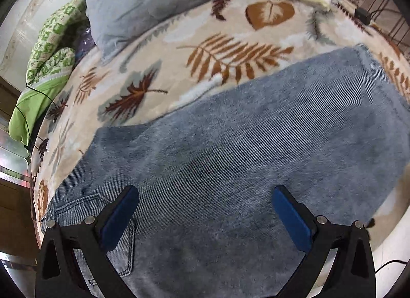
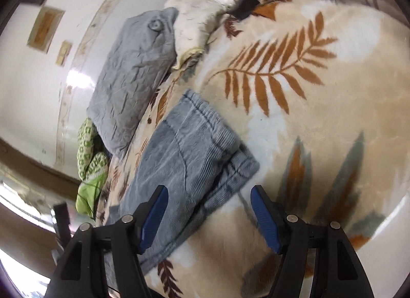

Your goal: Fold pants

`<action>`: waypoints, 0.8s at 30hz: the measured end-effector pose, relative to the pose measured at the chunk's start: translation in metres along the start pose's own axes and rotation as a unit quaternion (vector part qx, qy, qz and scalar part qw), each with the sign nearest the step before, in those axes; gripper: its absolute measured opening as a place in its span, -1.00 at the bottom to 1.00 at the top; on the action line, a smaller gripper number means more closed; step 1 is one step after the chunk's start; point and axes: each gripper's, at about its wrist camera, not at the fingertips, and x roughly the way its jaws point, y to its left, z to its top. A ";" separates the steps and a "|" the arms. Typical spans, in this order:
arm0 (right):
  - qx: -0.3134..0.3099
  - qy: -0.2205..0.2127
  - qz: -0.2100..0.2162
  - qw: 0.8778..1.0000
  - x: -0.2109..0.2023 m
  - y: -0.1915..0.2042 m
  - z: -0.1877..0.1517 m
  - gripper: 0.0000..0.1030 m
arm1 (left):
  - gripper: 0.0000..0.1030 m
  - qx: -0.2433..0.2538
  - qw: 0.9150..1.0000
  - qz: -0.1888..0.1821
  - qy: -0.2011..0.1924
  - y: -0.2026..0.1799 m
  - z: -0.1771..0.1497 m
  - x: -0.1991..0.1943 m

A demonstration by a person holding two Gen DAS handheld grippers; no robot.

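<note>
Light blue denim pants (image 1: 230, 157) lie flat on a leaf-patterned blanket (image 1: 179, 49), a back pocket at lower left. My left gripper (image 1: 205, 195) is open just above the pants, holding nothing. In the right wrist view the pants (image 2: 187, 154) lie folded over, hems stacked toward the right. My right gripper (image 2: 208, 195) is open over the near hem edge, empty.
A grey-blue pillow (image 1: 143, 3) lies at the head of the bed, also in the right wrist view (image 2: 133, 75). A green patterned cloth (image 1: 51, 49) is bunched at the left edge by the wall. A cream cloth (image 2: 200, 21) and a black adapter (image 2: 244, 3) lie beyond.
</note>
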 end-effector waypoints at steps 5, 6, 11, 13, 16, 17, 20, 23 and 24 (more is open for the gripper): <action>0.014 0.006 -0.005 1.000 0.012 0.003 0.011 0.39 | 1.00 -0.008 1.000 -0.010 0.008 0.000 0.006 0.011; 0.020 0.004 -0.001 1.000 0.014 0.002 0.013 0.39 | 1.00 -0.007 1.000 -0.012 0.008 0.000 0.007 0.012; 0.048 -0.012 0.030 0.998 0.024 -0.002 0.022 0.32 | 1.00 -0.026 0.999 -0.030 0.017 0.008 0.008 0.015; 0.062 -0.022 0.038 0.997 0.028 -0.005 0.026 -0.05 | 1.00 -0.030 0.999 -0.028 0.017 0.010 0.007 0.014; 0.087 -0.019 0.038 0.995 0.037 -0.011 0.025 -0.46 | 1.00 -0.035 0.999 -0.024 0.016 0.015 0.005 0.012; 0.086 -0.021 0.036 0.995 0.037 -0.011 0.025 -0.48 | 1.00 -0.038 0.999 -0.023 0.017 0.018 0.004 0.011; 0.066 -0.024 0.029 0.997 0.032 0.001 0.027 -0.50 | 1.00 -0.054 0.998 -0.025 0.015 0.031 0.002 0.007; 0.026 -0.030 0.020 0.999 0.024 0.025 0.030 -0.51 | 1.00 -0.075 0.997 -0.029 0.006 0.048 -0.002 -0.001; 0.007 -0.033 0.015 0.999 0.021 0.039 0.031 -0.51 | 1.00 -0.082 0.996 -0.031 0.004 0.053 -0.004 -0.004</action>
